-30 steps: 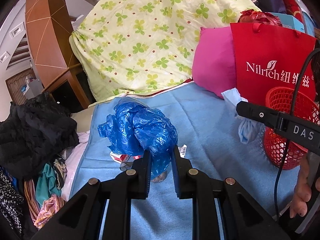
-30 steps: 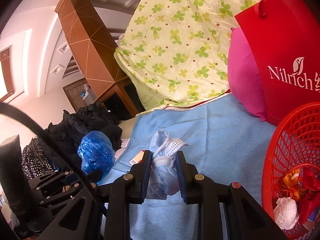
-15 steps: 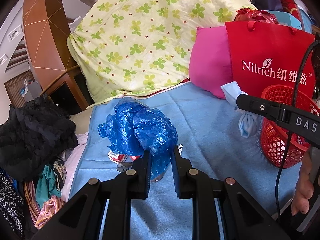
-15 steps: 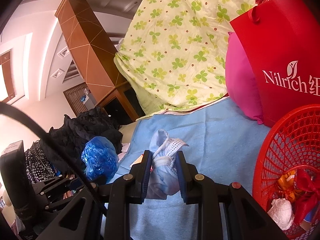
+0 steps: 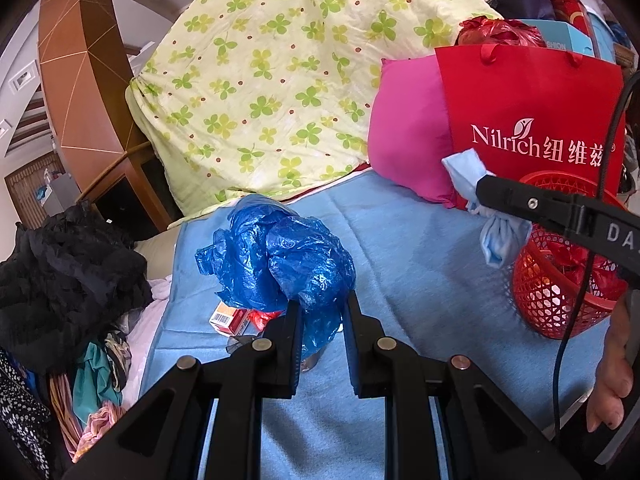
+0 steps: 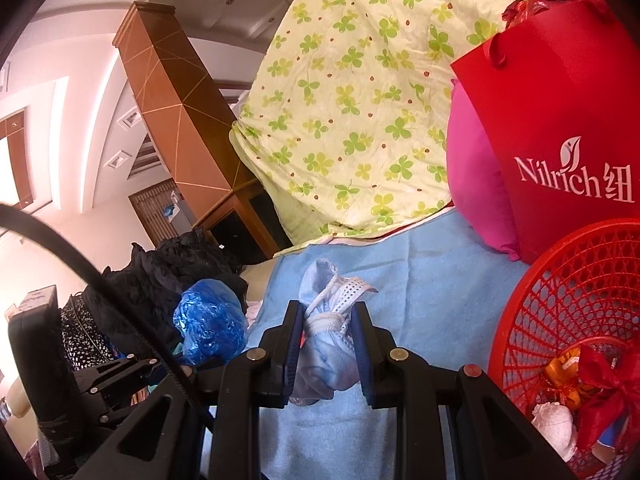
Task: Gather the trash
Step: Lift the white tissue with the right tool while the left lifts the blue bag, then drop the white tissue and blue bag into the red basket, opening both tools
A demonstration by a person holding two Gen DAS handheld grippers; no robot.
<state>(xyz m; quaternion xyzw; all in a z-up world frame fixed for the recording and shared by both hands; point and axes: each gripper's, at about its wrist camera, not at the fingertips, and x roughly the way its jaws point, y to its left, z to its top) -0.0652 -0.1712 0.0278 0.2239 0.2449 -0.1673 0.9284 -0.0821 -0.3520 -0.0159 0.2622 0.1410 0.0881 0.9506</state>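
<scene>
My left gripper [image 5: 320,300] is shut on a crumpled blue plastic bag [image 5: 276,256], held above the light blue bedsheet [image 5: 400,256]. Under the bag lie a small red-and-white carton [image 5: 228,317] and a bit of red wrapper. My right gripper [image 6: 327,308] is shut on a bunched pale blue face mask [image 6: 328,344]; the left wrist view shows that mask [image 5: 494,236] hanging beside the rim of the red mesh basket [image 5: 560,280]. The basket [image 6: 560,320] stands at the right and holds several pieces of trash. The blue bag [image 6: 208,324] also shows at the left of the right wrist view.
A red paper bag [image 5: 532,120] and a pink pillow [image 5: 408,144] stand behind the basket. A clover-print quilt [image 5: 280,80] is heaped at the back. Dark clothes [image 5: 68,264] pile up at the bed's left edge. A person's hand [image 5: 612,376] holds the right gripper.
The right gripper with the mask has shifted toward the red basket, which looms larger in its view. The left gripper and the blue bag stay put.
</scene>
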